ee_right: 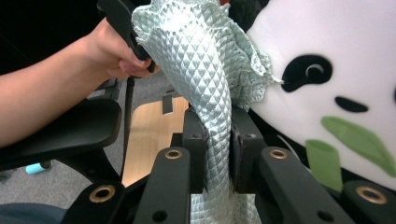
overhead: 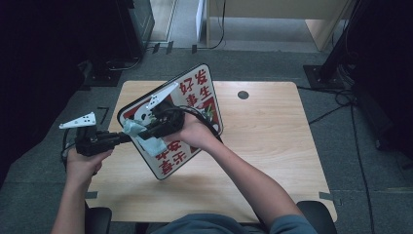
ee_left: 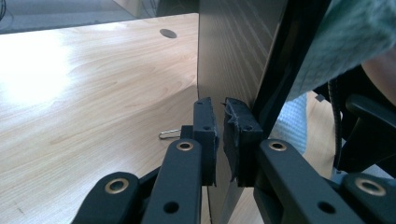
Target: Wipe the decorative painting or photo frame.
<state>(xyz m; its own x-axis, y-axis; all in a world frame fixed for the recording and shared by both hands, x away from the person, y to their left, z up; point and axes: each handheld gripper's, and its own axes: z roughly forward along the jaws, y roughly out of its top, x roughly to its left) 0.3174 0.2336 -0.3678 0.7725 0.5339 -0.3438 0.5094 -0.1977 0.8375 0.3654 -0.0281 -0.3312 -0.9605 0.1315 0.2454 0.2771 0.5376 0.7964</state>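
Note:
A sign board (overhead: pixel 197 90) with a panda picture and red characters is held tilted above the wooden table (overhead: pixel 263 146). My left gripper (overhead: pixel 124 138) is shut on the board's lower left edge. In the left gripper view its jaws (ee_left: pixel 220 109) clamp the thin edge, with the board's wood-look back (ee_left: pixel 233 51) rising ahead. My right gripper (overhead: pixel 146 129) is shut on a pale green waffle cloth (overhead: pixel 146 141), which lies against the board's face. In the right gripper view the cloth (ee_right: pixel 205 70) bunches up between the jaws (ee_right: pixel 217 123), beside the panda face (ee_right: pixel 336 70).
A metal paper clip (ee_left: pixel 169 134) lies on the table just beyond the left jaws. A round cable hole (overhead: pixel 243 94) sits near the table's far edge. A black chair armrest (ee_right: pixel 70 126) is below the person's left hand (ee_right: pixel 112 46). Cables run on the floor at right.

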